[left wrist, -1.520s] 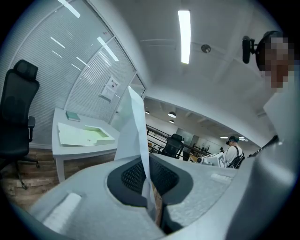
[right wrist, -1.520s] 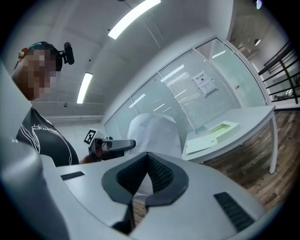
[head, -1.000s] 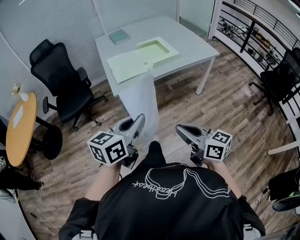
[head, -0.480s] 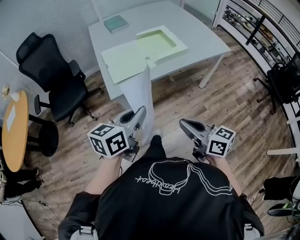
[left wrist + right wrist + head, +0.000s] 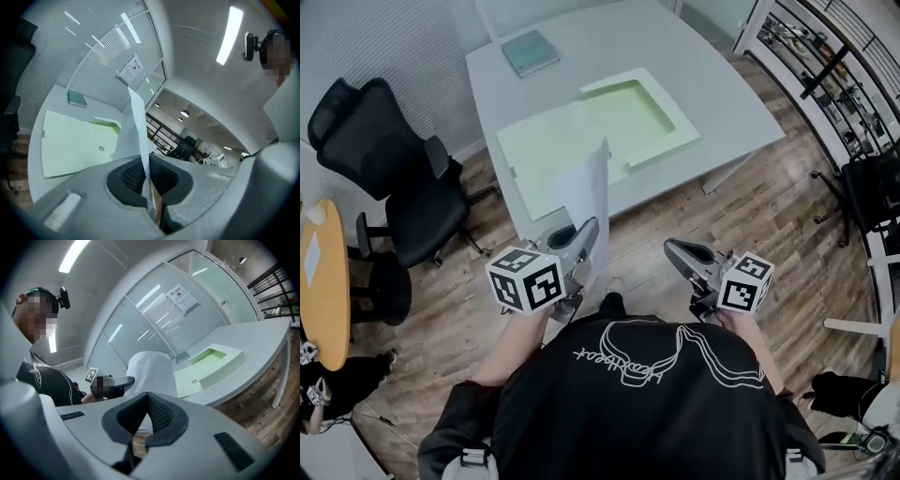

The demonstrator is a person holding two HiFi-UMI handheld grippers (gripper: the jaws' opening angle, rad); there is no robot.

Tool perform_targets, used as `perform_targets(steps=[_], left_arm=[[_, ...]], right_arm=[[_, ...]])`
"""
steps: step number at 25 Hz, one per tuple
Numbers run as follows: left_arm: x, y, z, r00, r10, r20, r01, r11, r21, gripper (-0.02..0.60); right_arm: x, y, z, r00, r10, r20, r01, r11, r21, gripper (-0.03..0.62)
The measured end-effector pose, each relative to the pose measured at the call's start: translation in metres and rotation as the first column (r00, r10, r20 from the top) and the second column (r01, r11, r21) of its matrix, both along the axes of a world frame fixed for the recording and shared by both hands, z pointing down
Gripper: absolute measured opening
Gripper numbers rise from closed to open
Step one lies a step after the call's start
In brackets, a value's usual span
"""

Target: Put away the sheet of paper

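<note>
- Right now my left gripper (image 5: 149, 187) is pinching the sheet of paper (image 5: 586, 187) by its bottom edge alone. The sheet stands upright just short of the desk's (image 5: 712, 84) near edge, with its top curling over.
- So thin a hold could let the sheet slide out or twist if I swing it fast.
- My right gripper (image 5: 147, 399) hangs off the desk's near side, jaws pressed together on nothing. Nothing steadies the free end, I judge.
- On the desk lies a pale green document case (image 5: 539, 155), open. If I bring the sheet in low, its limp top could catch the desk's edge or the case's raised rim and crease.
- Letting go too high could let it drift off the desk.
</note>
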State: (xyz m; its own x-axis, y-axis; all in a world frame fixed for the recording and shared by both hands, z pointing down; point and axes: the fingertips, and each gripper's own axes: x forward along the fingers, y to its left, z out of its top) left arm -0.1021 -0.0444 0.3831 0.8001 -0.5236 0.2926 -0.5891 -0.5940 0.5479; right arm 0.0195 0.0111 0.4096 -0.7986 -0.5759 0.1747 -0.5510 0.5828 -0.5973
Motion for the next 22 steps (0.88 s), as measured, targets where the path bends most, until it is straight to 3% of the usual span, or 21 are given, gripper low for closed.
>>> perform_targets(steps=[9,18,22], left_arm=[[-0.006,-0.093,-0.007,0.999,-0.004,-0.049,0.003,0.999,-0.034,0.012],[-0.03,-0.148,0.011,0.999,-0.051,-0.018,0.05,0.997,-0.06,0.012],[-0.041,-0.167,0.028,0.996,-0.084,-0.017,0.082,0.991,-0.109,0.012]], right_arm=[[-0.007,-0.088,-0.012,0.999,-0.012,0.041,0.013,1.0,-0.024,0.008],[-0.005,-0.119,-0.007,1.0,-0.012,0.022,0.013,0.999,-0.046,0.008],[0.0,-0.131,-0.004,1.0,-0.02,0.015,0.021,0.998,-0.06,0.008]])
